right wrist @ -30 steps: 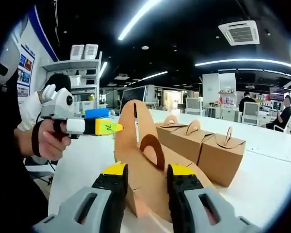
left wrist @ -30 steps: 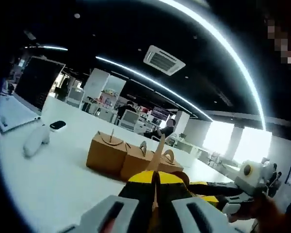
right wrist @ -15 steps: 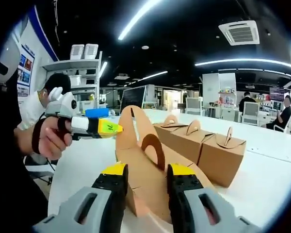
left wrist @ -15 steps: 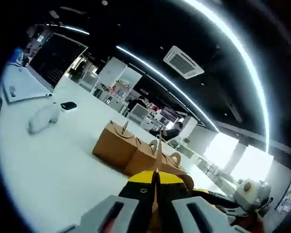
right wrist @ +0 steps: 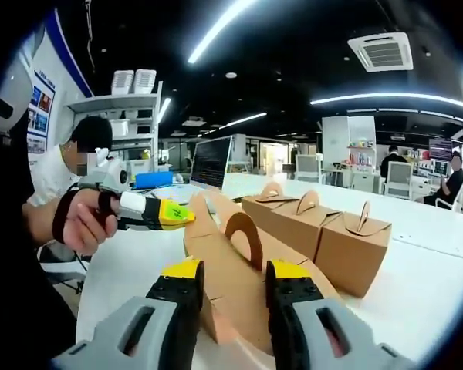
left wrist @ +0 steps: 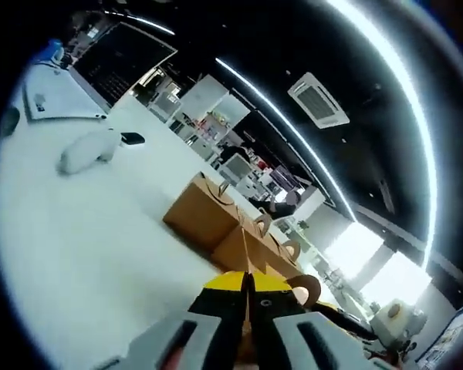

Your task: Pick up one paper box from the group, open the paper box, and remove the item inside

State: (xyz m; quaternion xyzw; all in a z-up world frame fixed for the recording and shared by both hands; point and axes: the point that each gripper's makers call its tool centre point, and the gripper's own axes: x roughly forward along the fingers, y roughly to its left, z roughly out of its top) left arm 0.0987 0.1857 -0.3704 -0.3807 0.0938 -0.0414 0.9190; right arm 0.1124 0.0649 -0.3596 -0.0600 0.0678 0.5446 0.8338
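My right gripper (right wrist: pixel 233 279) is shut on a brown paper box (right wrist: pixel 235 258), its yellow-tipped jaws pressing the box from both sides above the white table (right wrist: pixel 417 289). My left gripper (right wrist: pixel 187 216) comes in from the left, held by a hand (right wrist: pixel 77 223), and pinches the box's top flap (right wrist: pixel 207 223), which is bent down and outward. In the left gripper view my left gripper (left wrist: pixel 246 287) is shut on that thin cardboard flap (left wrist: pixel 248 258). Three more brown boxes (right wrist: pixel 353 245) with arched handles stand in a row behind; the same group of boxes (left wrist: pixel 204 218) appears past the left jaws.
An open laptop (right wrist: pixel 214 160) sits at the far end of the table, and another laptop (left wrist: pixel 62 100) lies at the upper left. A white rounded device (left wrist: pixel 89 150) and a small black object (left wrist: pixel 133 139) rest on the table (left wrist: pixel 100 254). A shelf with white bins (right wrist: pixel 131 108) stands behind.
My left gripper has pulled the flap from upright down and toward the left. The left view has rolled and tilted. The right gripper and its box have stayed put.
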